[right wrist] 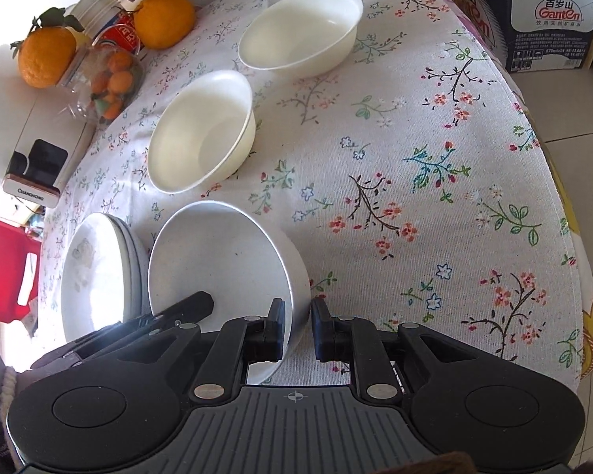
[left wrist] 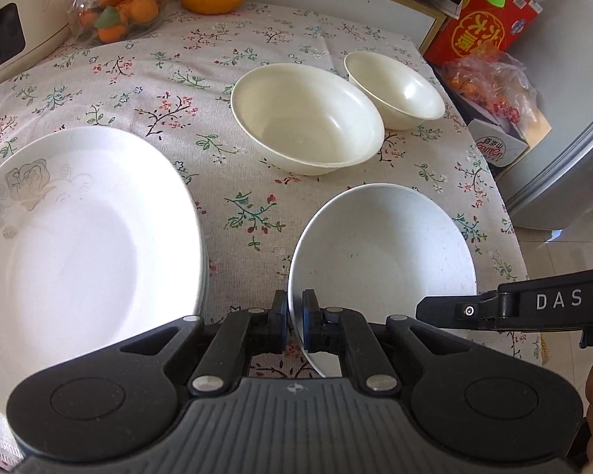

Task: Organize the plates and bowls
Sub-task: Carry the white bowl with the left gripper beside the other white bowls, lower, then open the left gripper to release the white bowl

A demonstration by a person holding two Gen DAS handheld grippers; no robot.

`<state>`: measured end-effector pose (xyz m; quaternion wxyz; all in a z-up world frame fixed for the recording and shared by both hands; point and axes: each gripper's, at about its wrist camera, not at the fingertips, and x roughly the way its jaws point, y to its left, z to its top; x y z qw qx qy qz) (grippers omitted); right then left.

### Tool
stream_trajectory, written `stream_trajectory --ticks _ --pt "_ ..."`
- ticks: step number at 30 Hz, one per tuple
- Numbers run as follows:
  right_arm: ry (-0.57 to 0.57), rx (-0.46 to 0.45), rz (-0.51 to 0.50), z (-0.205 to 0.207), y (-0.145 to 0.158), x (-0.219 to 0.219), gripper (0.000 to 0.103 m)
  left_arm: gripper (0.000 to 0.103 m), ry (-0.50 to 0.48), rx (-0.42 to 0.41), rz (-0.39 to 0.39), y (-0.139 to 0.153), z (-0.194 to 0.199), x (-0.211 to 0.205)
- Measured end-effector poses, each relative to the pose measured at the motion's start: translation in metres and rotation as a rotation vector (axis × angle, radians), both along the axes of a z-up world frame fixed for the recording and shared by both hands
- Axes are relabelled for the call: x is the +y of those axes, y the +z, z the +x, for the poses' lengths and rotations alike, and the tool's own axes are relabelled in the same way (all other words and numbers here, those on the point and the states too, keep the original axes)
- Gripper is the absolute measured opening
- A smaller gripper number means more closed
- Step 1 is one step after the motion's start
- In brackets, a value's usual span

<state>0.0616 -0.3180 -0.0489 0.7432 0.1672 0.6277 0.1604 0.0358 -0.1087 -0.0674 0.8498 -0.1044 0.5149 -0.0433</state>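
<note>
The left gripper and right gripper each clamp opposite rims of the bowl (mouth up, slightly tilted), beside the plates on the counter.

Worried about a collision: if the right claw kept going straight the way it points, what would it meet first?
Probably the flowered tablecloth; the right claw already straddles the white bowl rim, though depth is unclear.

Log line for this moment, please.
left gripper: shut on white bowl rim | right gripper: shut on same bowl | plates stacked
</note>
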Motion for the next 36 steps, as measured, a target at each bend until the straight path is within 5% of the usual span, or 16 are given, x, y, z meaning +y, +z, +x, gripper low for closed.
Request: stream_trajectory --ticks 16,20,36 --pt "-0.016 -0.059 -0.025 0.007 0.007 0.007 0.021 0.012 -0.039 0.003 -0.014 0.002 0.005 0.0" --pt "-0.028 -0.086 -0.011 0.008 0.013 0.006 0.026 0.037 -0.033 -0.023 0.014 0.01 0.004 0.003" --pt "-0.128 -0.154 0.042 0.03 0.027 -0.006 0.044 0.044 -0.012 -0.103 -0.054 0.042 0.025 0.029"
